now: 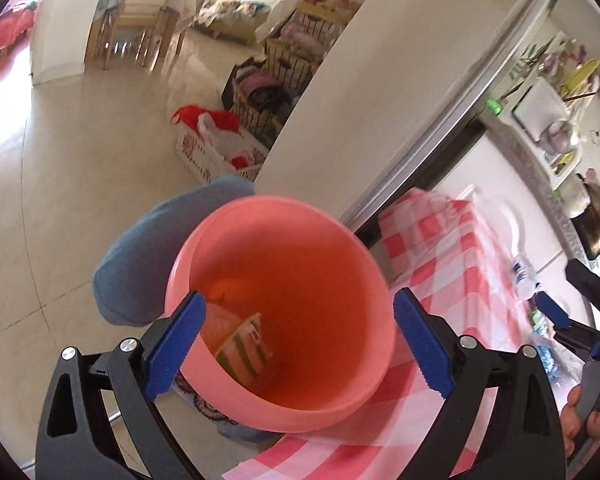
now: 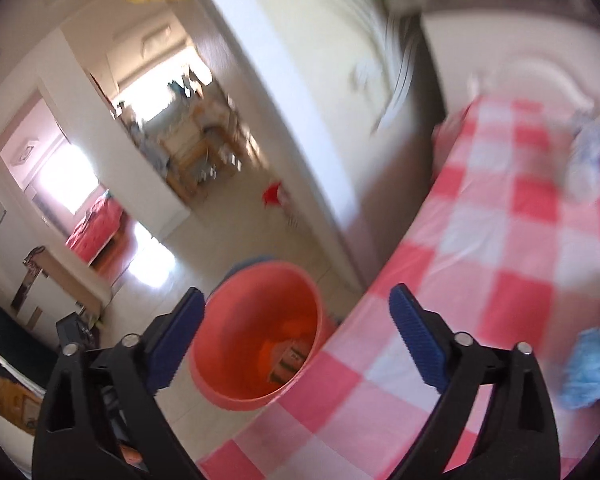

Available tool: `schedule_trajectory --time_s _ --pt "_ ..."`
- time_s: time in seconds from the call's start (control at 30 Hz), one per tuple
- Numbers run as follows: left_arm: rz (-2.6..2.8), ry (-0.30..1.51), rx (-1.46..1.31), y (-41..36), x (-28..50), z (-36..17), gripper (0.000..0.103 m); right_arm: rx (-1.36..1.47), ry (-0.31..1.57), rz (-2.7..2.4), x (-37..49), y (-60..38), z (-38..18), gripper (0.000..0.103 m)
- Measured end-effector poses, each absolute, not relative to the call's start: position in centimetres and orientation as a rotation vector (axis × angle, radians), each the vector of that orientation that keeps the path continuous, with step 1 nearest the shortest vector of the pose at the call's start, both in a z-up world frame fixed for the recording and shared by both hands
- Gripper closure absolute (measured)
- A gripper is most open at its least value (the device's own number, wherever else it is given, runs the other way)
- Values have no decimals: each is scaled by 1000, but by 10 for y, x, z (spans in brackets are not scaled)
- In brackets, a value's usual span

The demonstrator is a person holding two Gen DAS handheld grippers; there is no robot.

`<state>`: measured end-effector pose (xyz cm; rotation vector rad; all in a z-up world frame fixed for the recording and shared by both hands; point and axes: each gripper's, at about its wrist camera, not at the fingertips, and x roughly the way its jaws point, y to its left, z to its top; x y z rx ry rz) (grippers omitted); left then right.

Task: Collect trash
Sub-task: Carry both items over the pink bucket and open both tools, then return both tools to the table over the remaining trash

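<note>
Both tongs gape empty — left tongs (image 1: 296, 348) above the pink bin (image 1: 280, 304), right tongs (image 2: 294, 338) beside it.

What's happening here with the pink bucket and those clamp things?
A person is clearing trash off a table with a checked cloth. Both the left hand-held gripper and the right hand-held gripper are open and empty. The pink bucket beside the table already holds a striped wrapper. A plastic bottle still lies on the table.
</note>
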<state>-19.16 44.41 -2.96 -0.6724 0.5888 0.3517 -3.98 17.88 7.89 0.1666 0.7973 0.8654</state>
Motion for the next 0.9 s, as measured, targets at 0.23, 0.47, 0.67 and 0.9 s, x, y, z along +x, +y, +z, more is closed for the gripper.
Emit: schedule_trajectory --time_s 0.23,0.47,0.67,0.9 --pt "304 508 -598 408 -191 9 8 118 498 823 -66 112 119 4" --pt "216 575 -505 349 -161 36 8 49 280 666 -76 34 152 4" --pt "201 611 -442 307 -143 50 8 125 250 518 -58 -46 151 4" --pt "82 657 -370 255 -108 69 8 190 285 401 -31 -118 134 4"
